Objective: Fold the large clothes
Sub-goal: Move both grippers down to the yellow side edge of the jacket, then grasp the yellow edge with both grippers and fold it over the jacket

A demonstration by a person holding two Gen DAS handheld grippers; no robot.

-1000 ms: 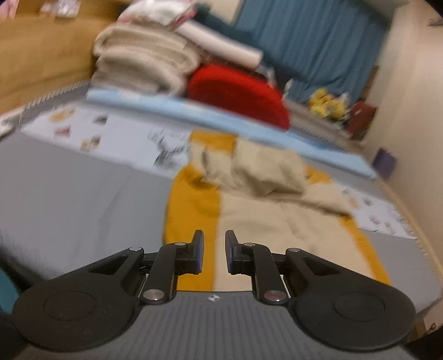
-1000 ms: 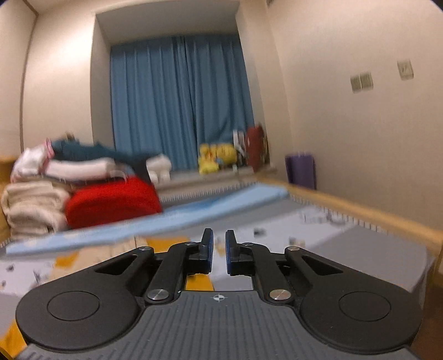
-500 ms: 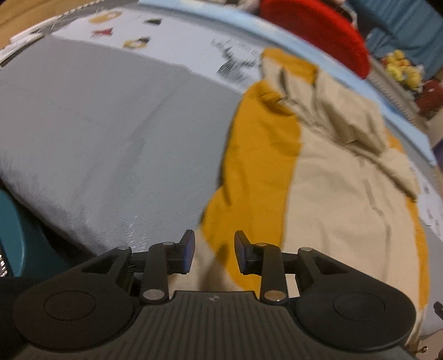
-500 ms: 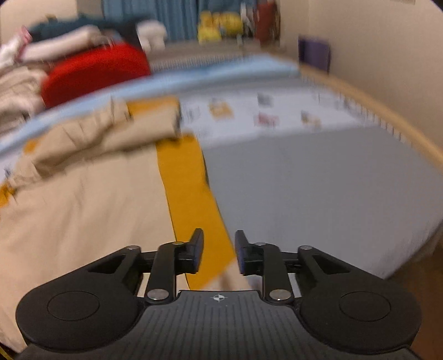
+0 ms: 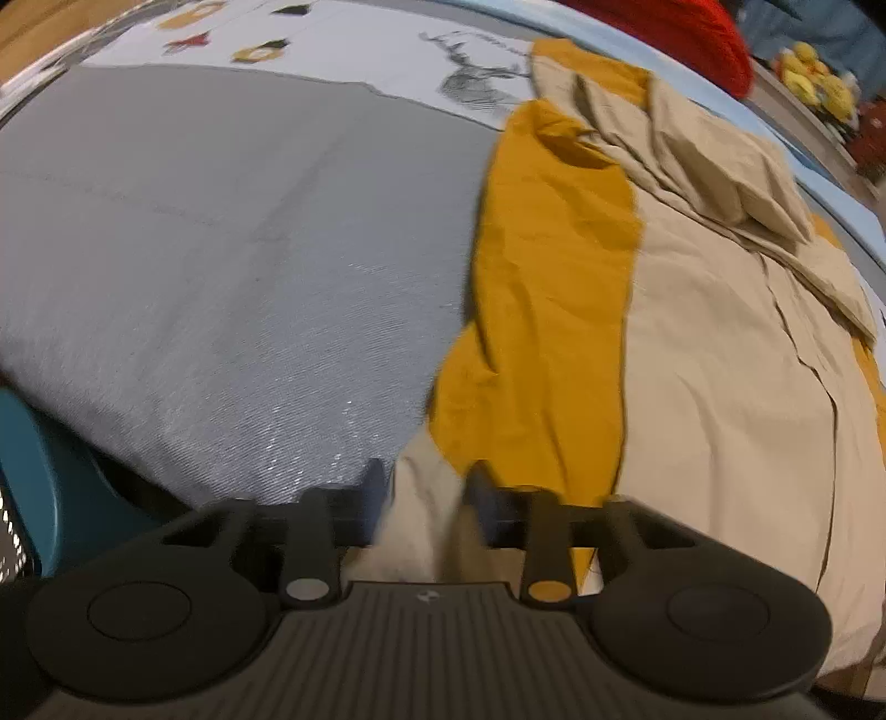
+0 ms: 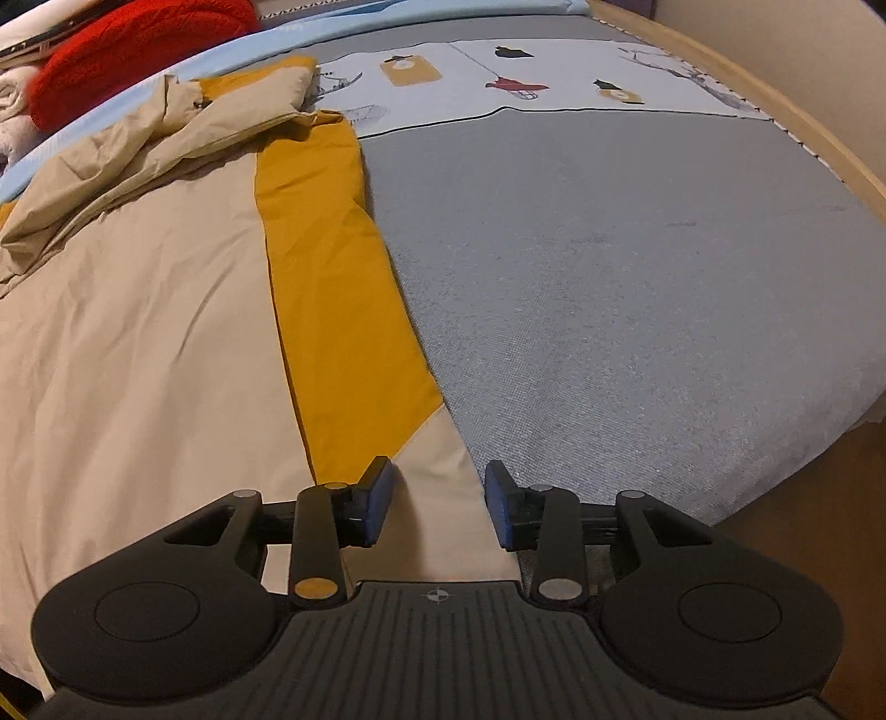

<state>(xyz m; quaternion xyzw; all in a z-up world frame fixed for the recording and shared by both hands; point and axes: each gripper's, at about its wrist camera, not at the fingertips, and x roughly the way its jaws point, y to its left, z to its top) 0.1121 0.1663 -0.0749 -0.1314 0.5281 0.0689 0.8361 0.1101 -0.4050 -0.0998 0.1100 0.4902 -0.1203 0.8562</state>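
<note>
Beige-and-mustard garment (image 6: 166, 310) spread flat, top end bunched, creased.

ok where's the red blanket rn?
Far end of the bed: top-left in the right wrist view, the red blanket lies just beyond the bunched beige garment.

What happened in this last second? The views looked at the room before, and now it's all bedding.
Both grippers tipped down from the room and closed in on the near edge of the beige-and-mustard cover. The left gripper and right gripper opened wider, each with a beige corner between its fingers, not yet pinched. The cover and the grey bed stayed put.
</note>
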